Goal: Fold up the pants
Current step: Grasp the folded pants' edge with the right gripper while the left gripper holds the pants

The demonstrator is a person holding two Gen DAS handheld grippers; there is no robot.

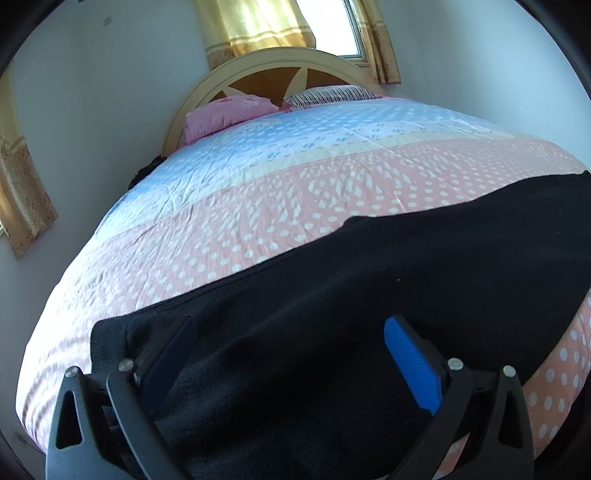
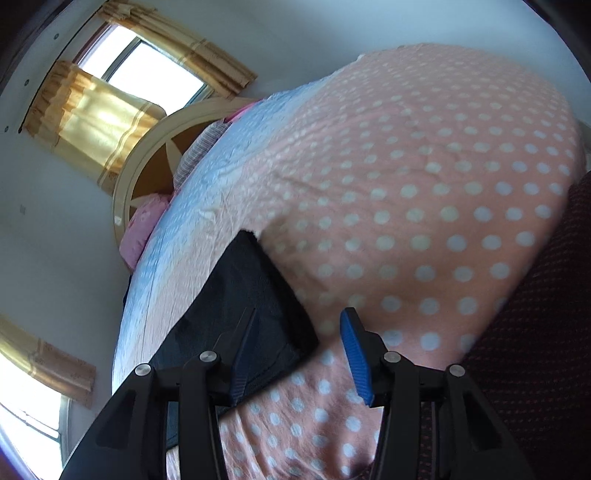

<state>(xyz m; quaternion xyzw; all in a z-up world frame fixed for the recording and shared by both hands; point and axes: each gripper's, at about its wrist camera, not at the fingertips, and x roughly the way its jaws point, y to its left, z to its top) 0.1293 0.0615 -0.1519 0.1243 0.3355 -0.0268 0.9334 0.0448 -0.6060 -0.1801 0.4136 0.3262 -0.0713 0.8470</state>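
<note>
Black pants (image 1: pixel 369 288) lie flat across the near part of a bed with a pink polka-dot cover (image 1: pixel 280 206). My left gripper (image 1: pixel 291 332) is open, its blue pads (image 1: pixel 410 365) spread just above the pants near their left end. In the right wrist view the pants (image 2: pixel 247 295) show as a dark folded shape on the cover (image 2: pixel 424 184). My right gripper (image 2: pixel 299 325) is open, over the pants' near right corner, with nothing between the fingers.
A pink pillow (image 1: pixel 225 114) and a striped pillow (image 1: pixel 332 94) lie by the arched headboard (image 1: pixel 258 66). Yellow curtains (image 1: pixel 251 26) hang at the window. A dark red patterned surface (image 2: pixel 535 332) borders the bed's right side.
</note>
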